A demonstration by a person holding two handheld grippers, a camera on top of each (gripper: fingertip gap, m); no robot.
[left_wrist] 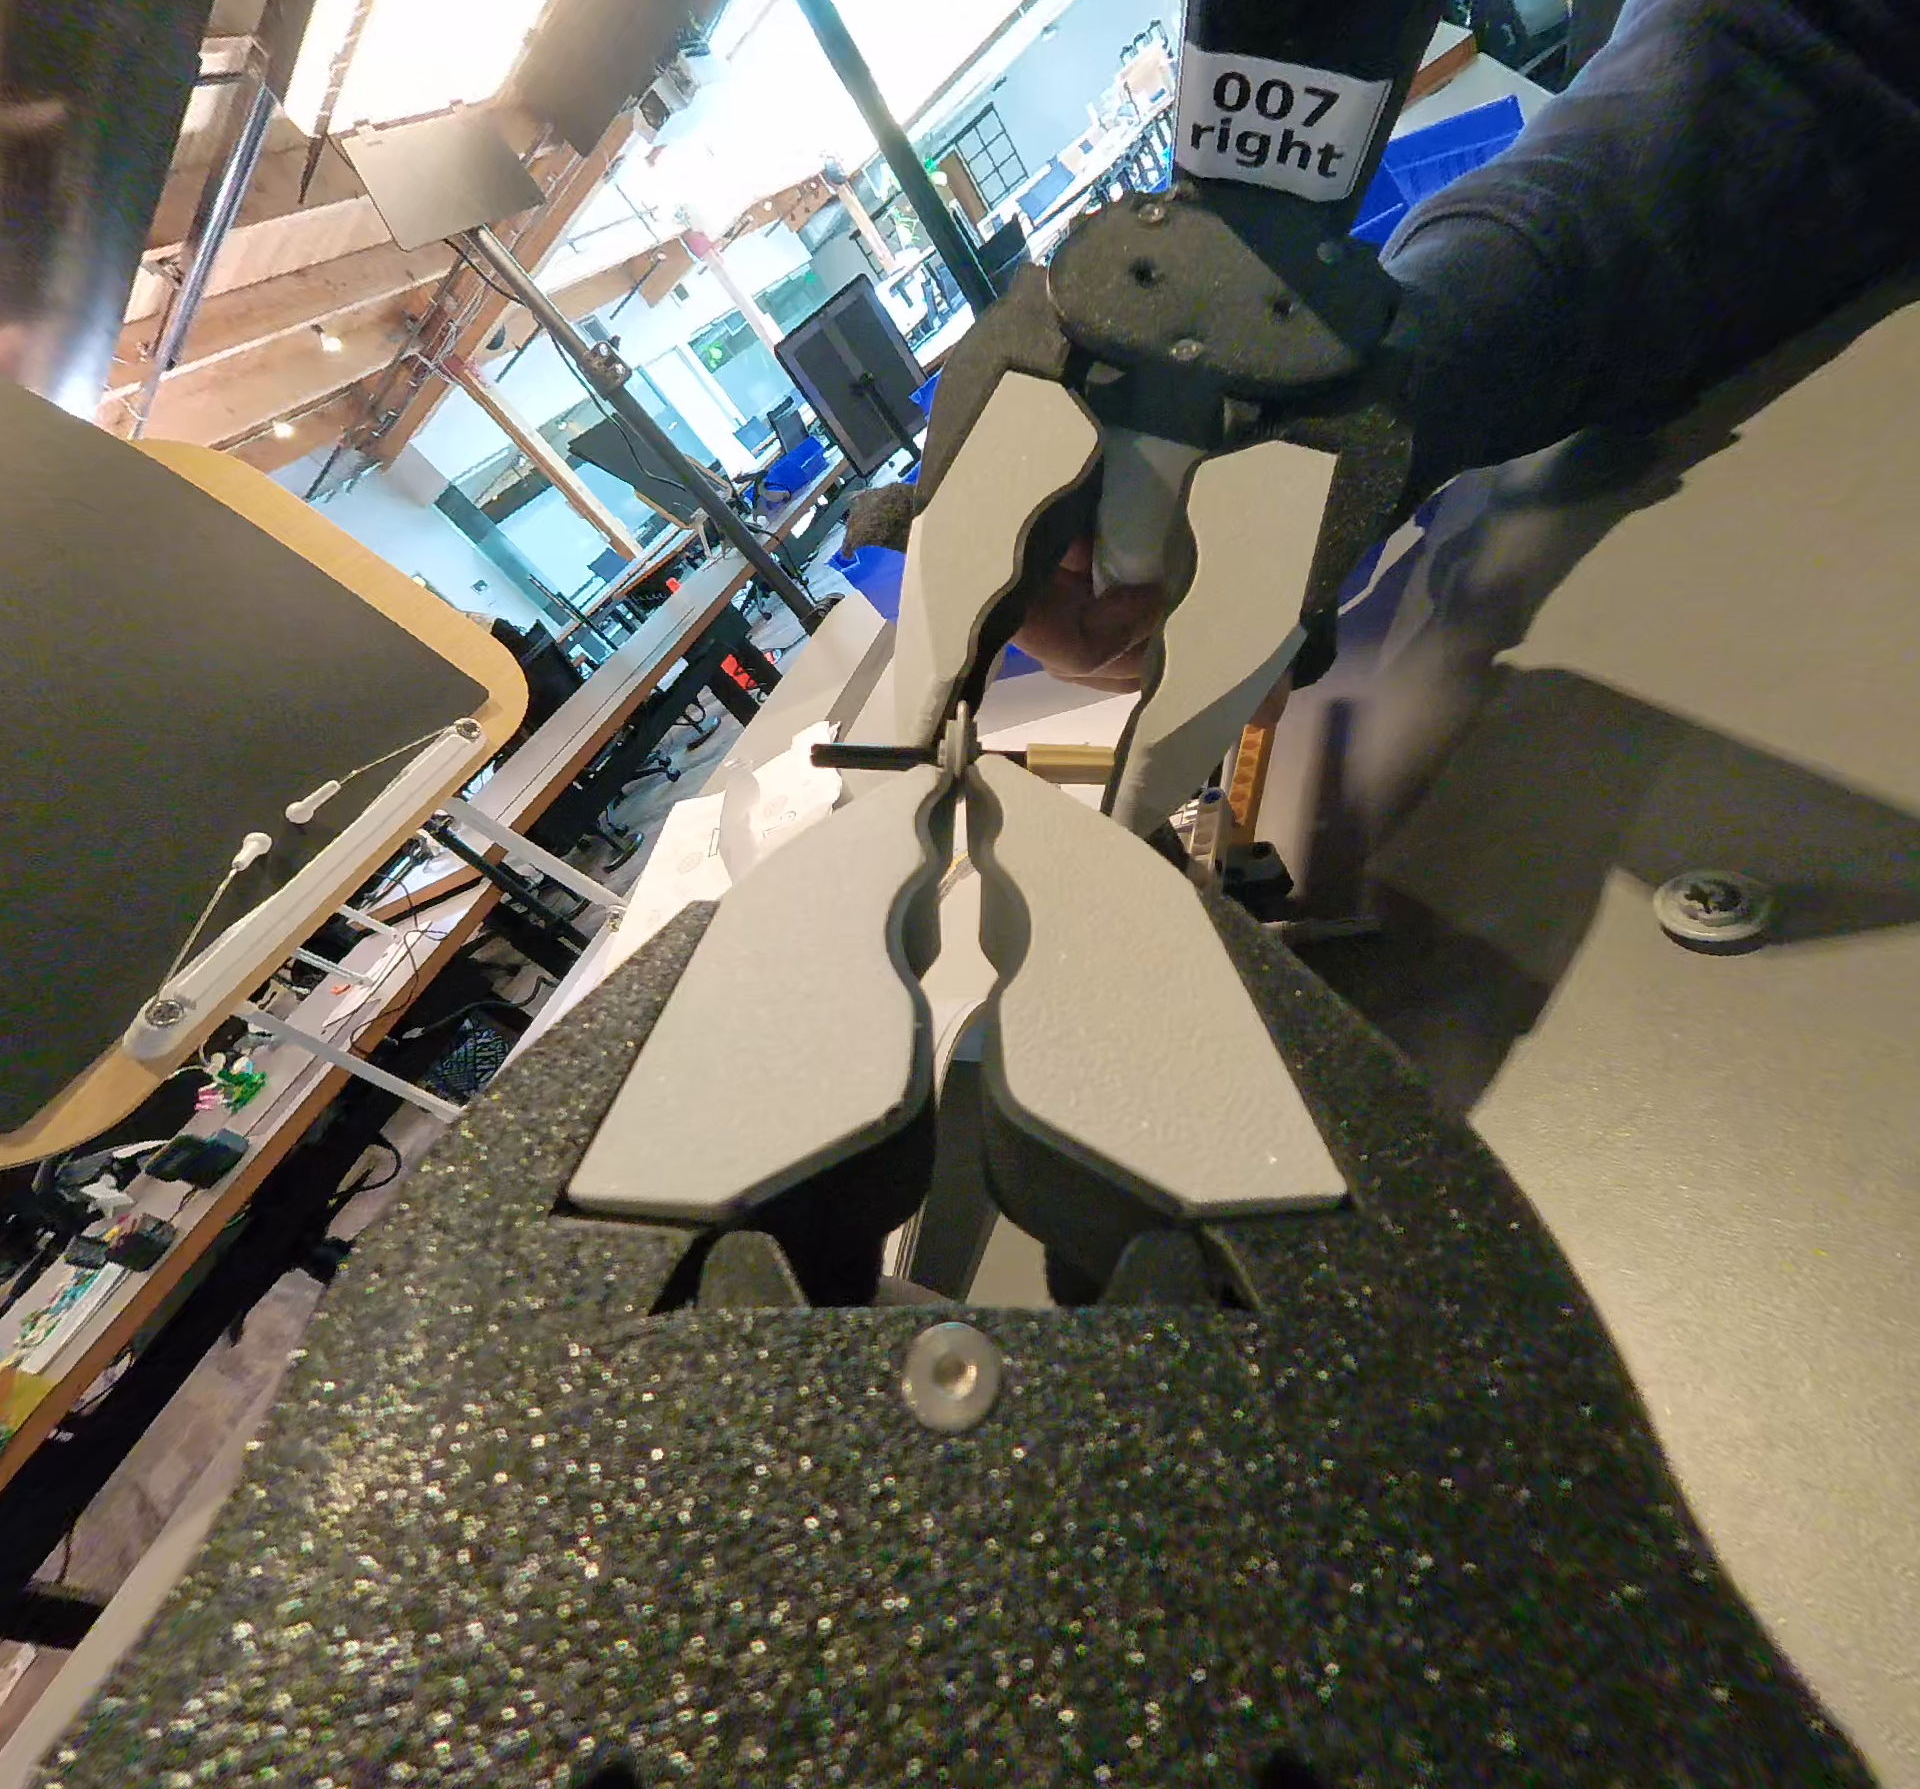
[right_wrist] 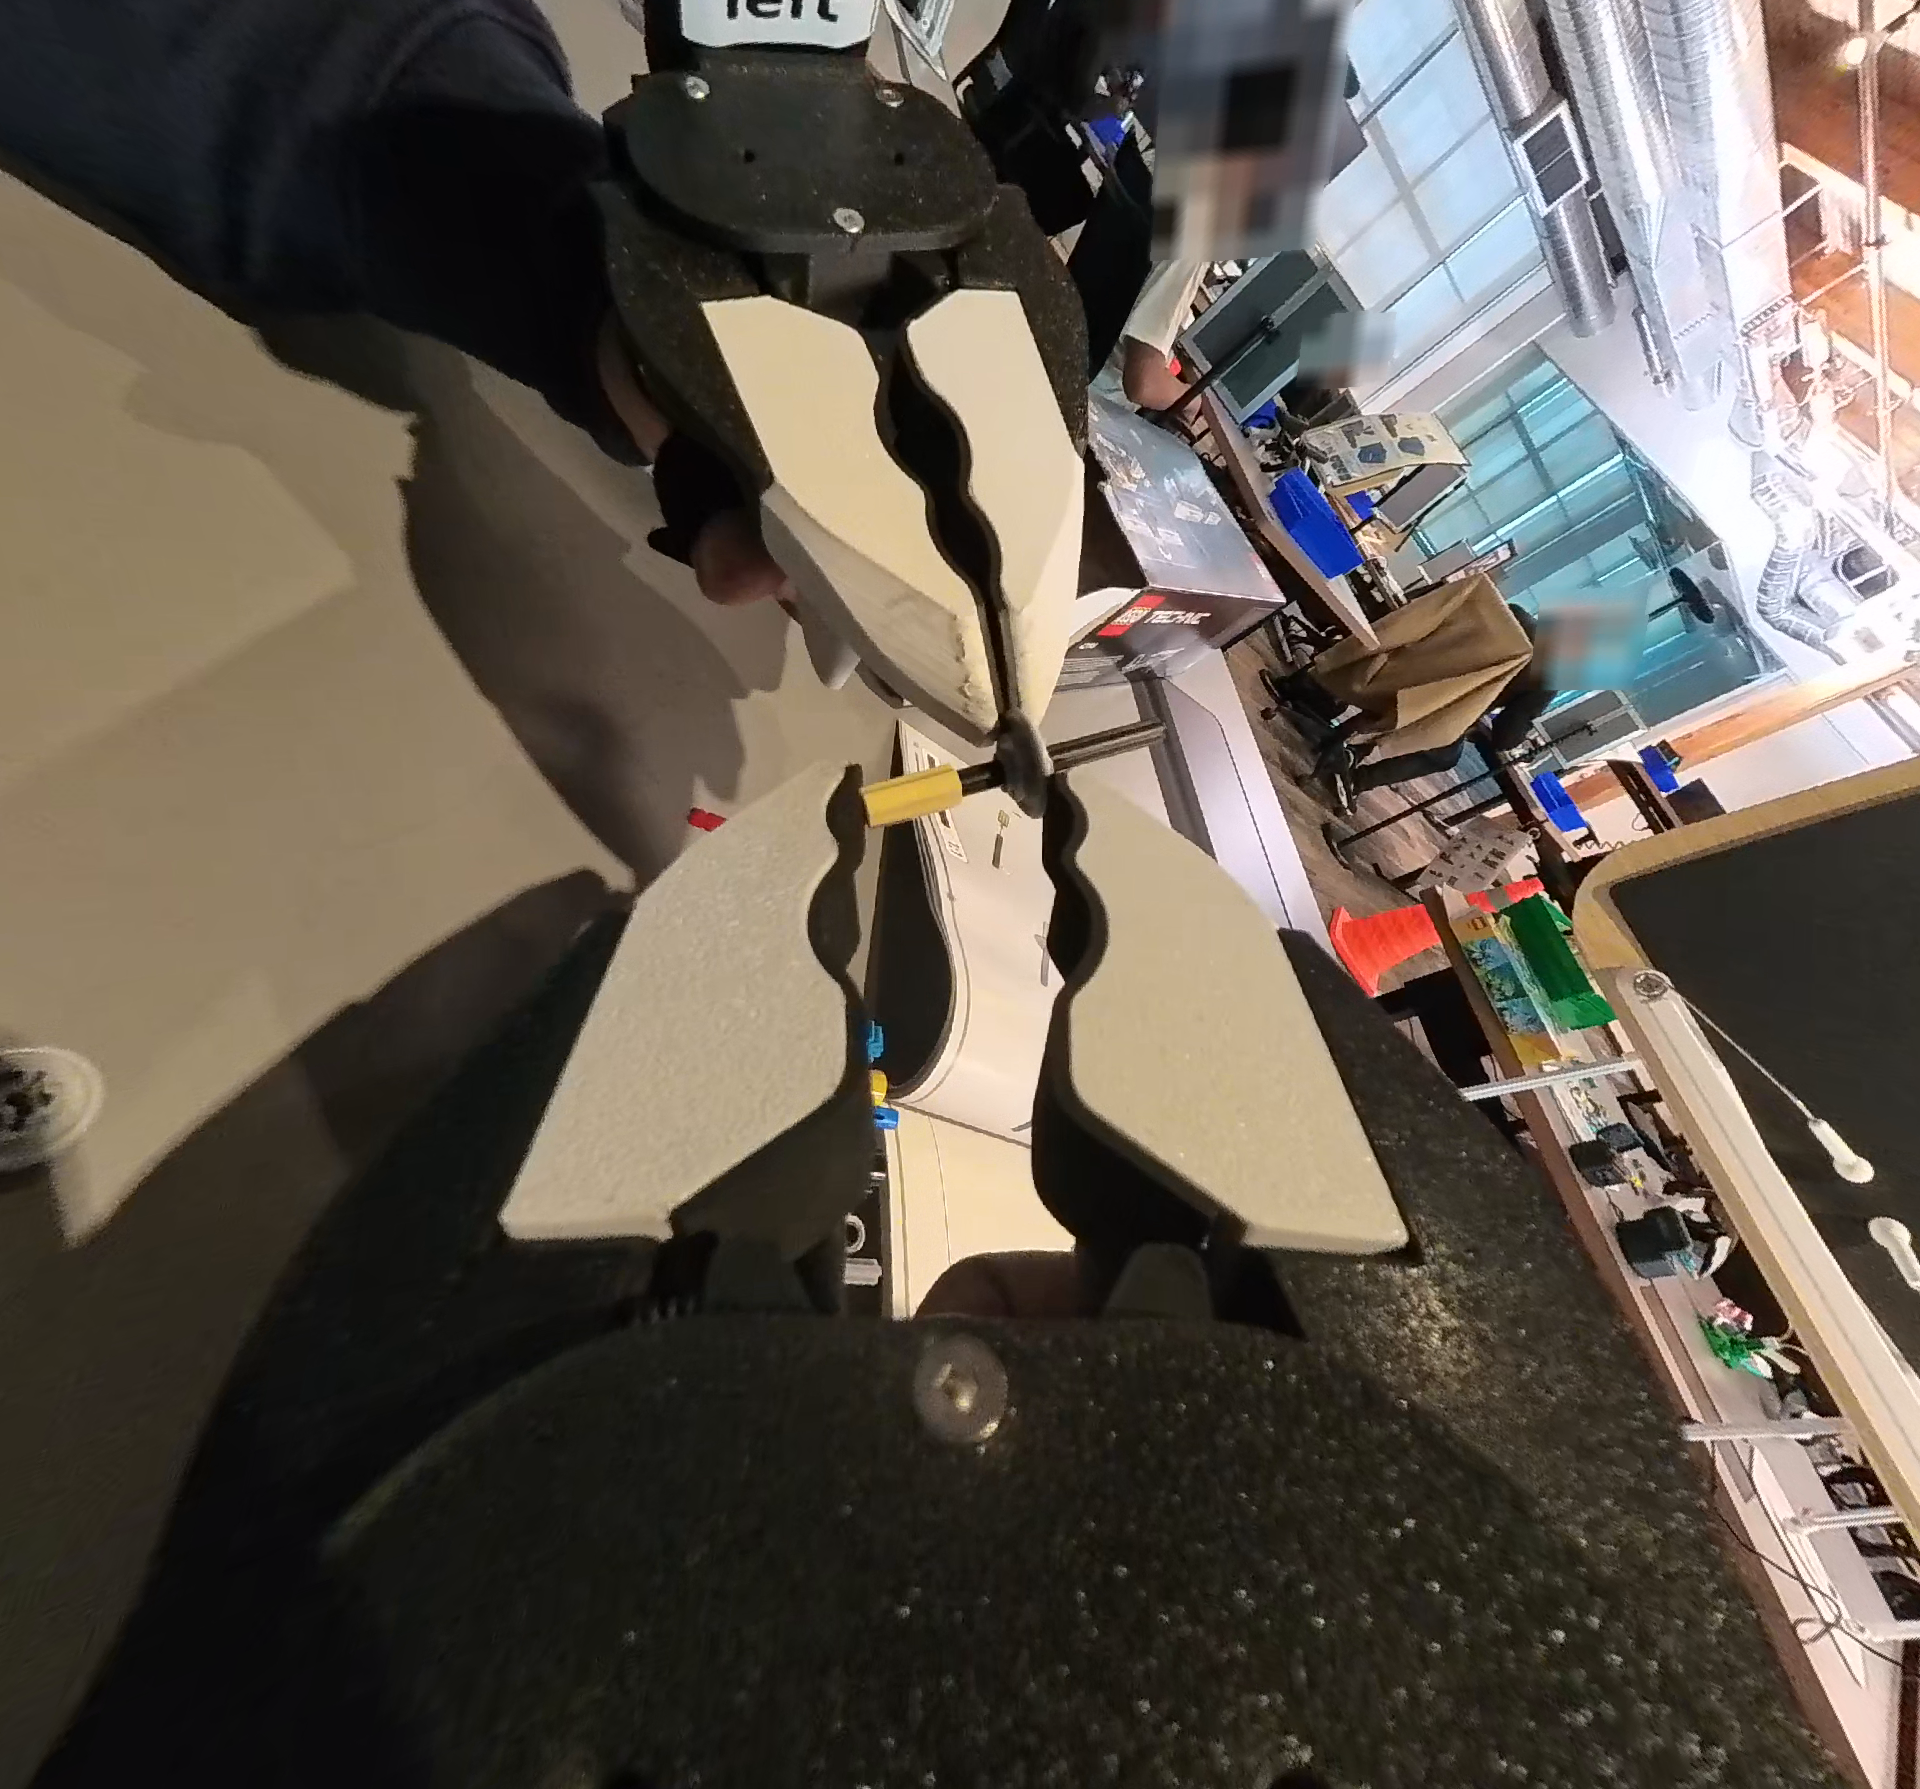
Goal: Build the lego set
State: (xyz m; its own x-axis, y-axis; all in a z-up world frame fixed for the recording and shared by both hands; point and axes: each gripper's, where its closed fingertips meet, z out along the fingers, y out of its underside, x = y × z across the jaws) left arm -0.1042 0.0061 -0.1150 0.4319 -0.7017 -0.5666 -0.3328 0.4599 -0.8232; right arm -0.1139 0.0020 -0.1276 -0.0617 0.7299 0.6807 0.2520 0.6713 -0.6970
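A thin black axle (left_wrist: 862,755) carries a small dark disc (left_wrist: 958,742) and a yellow sleeve (left_wrist: 1070,759) on one end. My left gripper (left_wrist: 958,775) is shut, its tips pinching the disc and holding the axle level in the air. In the right wrist view the left gripper (right_wrist: 1003,723) comes down from above onto the disc (right_wrist: 1023,757). My right gripper (right_wrist: 956,794) is open, and its fingers straddle the yellow sleeve (right_wrist: 902,799) and the axle (right_wrist: 1101,740) lengthwise. One fingertip (right_wrist: 844,789) sits at the sleeve's outer end. In the left wrist view the right gripper (left_wrist: 1039,757) faces mine.
A grey table (right_wrist: 208,596) lies below. On it are a white booklet (right_wrist: 977,918), a dark set box (right_wrist: 1174,612), small blue and yellow pieces (right_wrist: 878,1085), a red piece (right_wrist: 704,818) and an orange beam assembly (left_wrist: 1252,763). Desks and chairs stand behind. Less than 4 cm separates the two grippers' tips.
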